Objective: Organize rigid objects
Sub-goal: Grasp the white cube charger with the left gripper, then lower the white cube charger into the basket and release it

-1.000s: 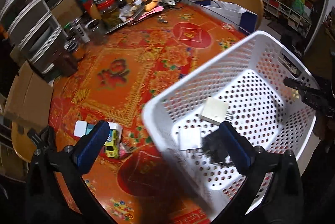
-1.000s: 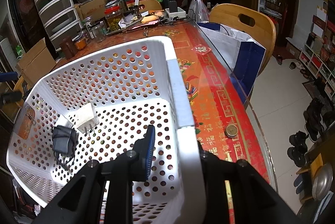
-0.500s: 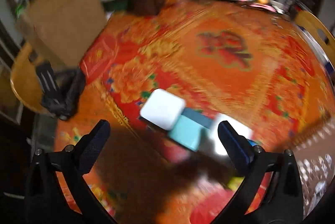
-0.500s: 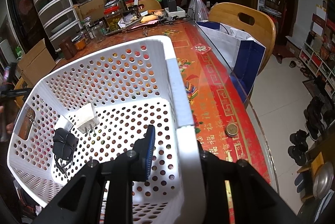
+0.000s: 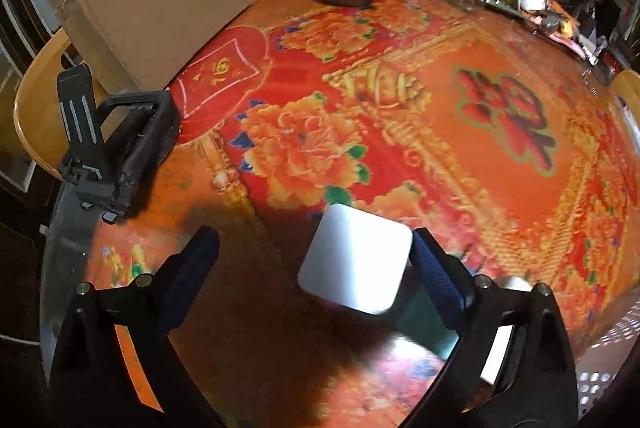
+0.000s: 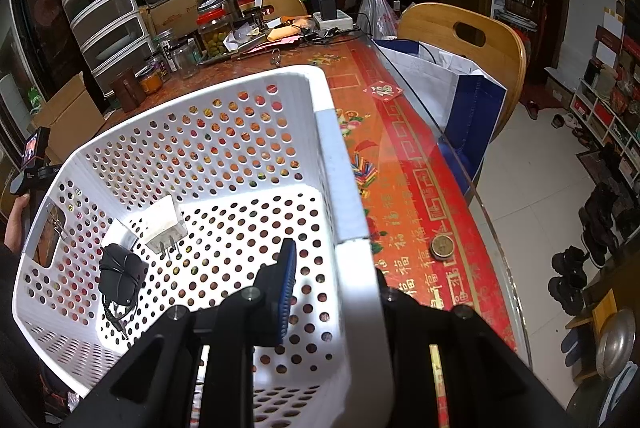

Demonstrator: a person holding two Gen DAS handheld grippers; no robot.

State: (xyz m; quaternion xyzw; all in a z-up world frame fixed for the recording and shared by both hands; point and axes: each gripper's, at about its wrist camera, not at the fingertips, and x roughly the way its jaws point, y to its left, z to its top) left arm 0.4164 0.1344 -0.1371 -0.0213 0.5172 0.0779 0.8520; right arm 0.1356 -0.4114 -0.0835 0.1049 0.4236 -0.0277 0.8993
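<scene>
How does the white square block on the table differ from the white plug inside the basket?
The white square block lies flat on the red tablecloth, outside the basket; the white plug lies inside the white basket. The block shows a smooth plain face; the plug has metal prongs sticking out. The block sits between the closing jaws of the left claw; nothing reaches for the plug. Both are white, boxy and rigid.
</scene>
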